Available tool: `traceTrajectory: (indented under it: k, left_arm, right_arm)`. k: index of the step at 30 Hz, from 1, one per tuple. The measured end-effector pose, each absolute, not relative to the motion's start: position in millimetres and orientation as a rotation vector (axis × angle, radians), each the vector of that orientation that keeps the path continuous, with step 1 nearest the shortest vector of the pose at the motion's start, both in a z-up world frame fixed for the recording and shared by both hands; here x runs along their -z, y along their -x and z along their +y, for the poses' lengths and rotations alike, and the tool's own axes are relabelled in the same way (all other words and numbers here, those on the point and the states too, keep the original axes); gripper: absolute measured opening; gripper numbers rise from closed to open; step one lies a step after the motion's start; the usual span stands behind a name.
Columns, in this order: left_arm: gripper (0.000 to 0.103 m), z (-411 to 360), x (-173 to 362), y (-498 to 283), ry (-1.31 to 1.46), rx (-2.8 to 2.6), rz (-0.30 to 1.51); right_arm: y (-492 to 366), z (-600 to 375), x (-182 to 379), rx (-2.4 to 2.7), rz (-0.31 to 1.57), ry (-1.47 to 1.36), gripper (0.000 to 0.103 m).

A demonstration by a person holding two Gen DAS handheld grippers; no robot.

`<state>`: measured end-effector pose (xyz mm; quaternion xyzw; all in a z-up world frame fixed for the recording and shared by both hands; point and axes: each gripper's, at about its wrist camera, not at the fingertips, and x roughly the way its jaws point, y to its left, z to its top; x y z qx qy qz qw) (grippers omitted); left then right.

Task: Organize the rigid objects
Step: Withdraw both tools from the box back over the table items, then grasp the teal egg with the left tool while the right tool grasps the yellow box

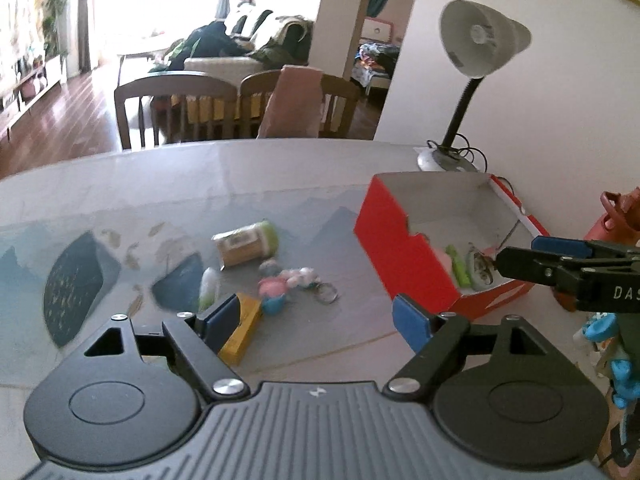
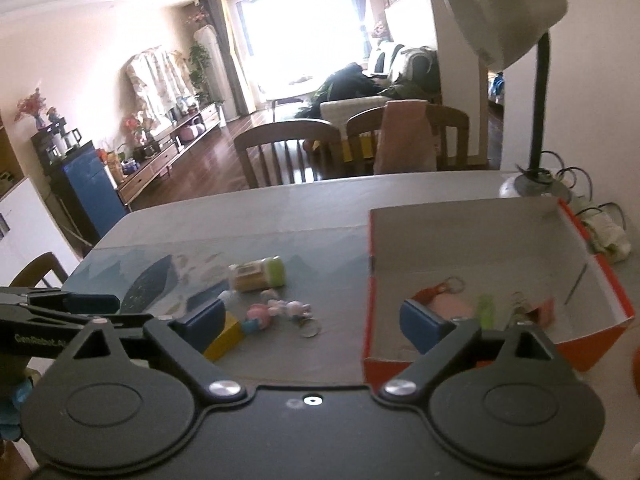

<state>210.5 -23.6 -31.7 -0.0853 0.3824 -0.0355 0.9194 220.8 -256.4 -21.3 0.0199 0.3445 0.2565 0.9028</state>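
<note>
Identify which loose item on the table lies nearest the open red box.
The toy keychain, its metal ring toward the red box; the green-capped bottle and yellow block lie farther off.

One red box (image 2: 600, 344), one lamp (image 2: 508, 20), one jar (image 1: 246, 243), one yellow block (image 1: 244, 332), one small bottle (image 1: 209, 290), two chairs (image 1: 172, 108).
</note>
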Motion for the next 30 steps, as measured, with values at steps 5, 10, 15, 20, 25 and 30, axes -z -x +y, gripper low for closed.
traceTrajectory:
  k: [5, 10, 15, 20, 25, 30]
  left_arm:
    - [0.088, 5, 41, -196, 0.215, 0.048, 0.787]
    - [0.103, 28, 51, -186, 0.270, 0.025, 0.776]
    - [0.103, 44, 64, -181, 0.238, -0.038, 0.746]
    - [0.103, 64, 87, -181, 0.229, -0.111, 0.770]
    - [0.103, 85, 114, -187, 0.259, -0.160, 0.800]
    - [0.103, 96, 138, -197, 0.246, -0.188, 0.814]
  right_arm:
    - [-218, -233, 33, -0.560, 0.740, -0.012, 0.095]
    - [-216, -211, 42, -0.580, 0.766, 0.001, 0.095]
    - [-221, -192, 52, -0.579, 0.787, 0.024, 0.095]
    - [-229, -174, 65, -0.562, 0.814, 0.051, 0.094]
    - [-236, -158, 79, -0.543, 0.837, 0.076, 0.093]
    - [-244, -145, 92, -0.522, 0.868, 0.077, 0.091]
